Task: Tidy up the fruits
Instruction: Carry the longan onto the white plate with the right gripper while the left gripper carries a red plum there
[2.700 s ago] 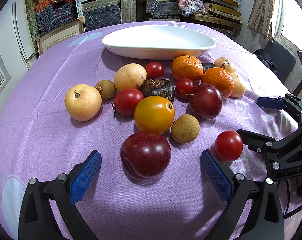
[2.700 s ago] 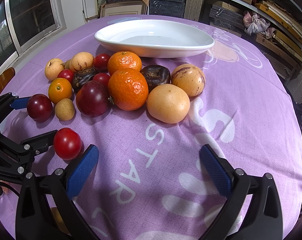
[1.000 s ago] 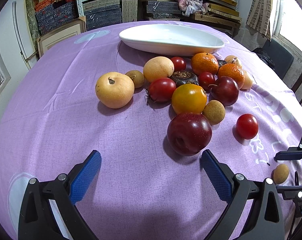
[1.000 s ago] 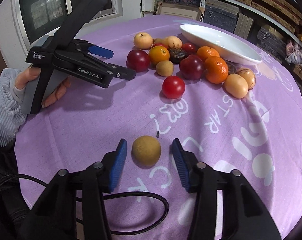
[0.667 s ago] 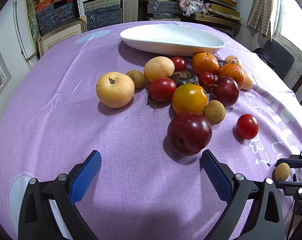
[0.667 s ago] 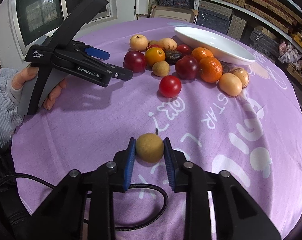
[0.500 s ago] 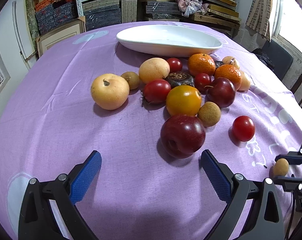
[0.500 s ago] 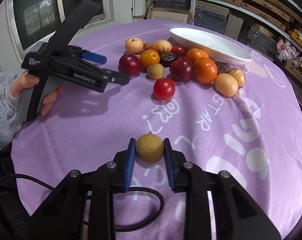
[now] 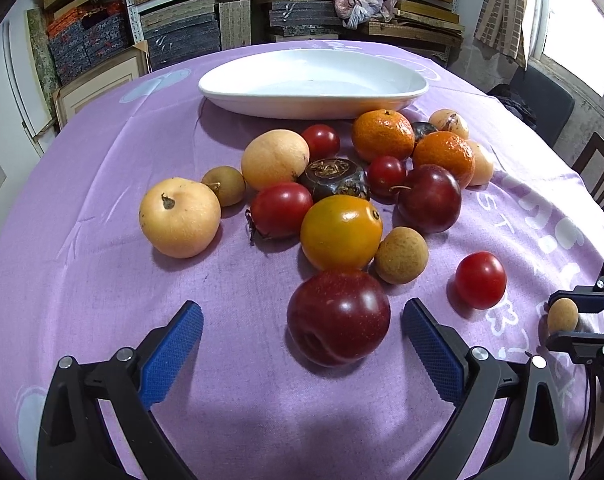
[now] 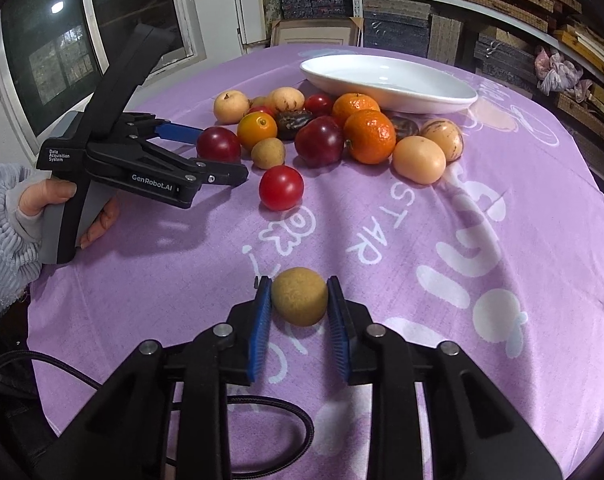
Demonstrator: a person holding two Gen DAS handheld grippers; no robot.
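My right gripper [image 10: 299, 307] is shut on a small brown longan [image 10: 299, 296], held just above the purple tablecloth near its front edge; it also shows in the left wrist view [image 9: 562, 315]. My left gripper [image 9: 302, 332] is open, its blue pads on either side of a dark red plum [image 9: 338, 317] without touching it. Behind the plum lies a cluster of fruits: a yellow-orange tomato [image 9: 341, 231], a second longan [image 9: 401, 255], a red cherry tomato [image 9: 480, 279], a pale pear [image 9: 179, 217], two tangerines [image 9: 382, 135]. An empty white oval dish [image 9: 314, 98] stands at the back.
The round table's purple cloth [image 10: 442, 240] carries white lettering on its right half. Shelves of stacked boxes [image 9: 182, 32] stand behind the table, a window [image 10: 82, 40] and a chair [image 9: 600, 180] at the sides. The person's hand [image 10: 62, 208] holds the left gripper.
My right gripper has closed on the longan and lifted it slightly. My left gripper has moved forward and right, so the dark plum now sits between its open pads.
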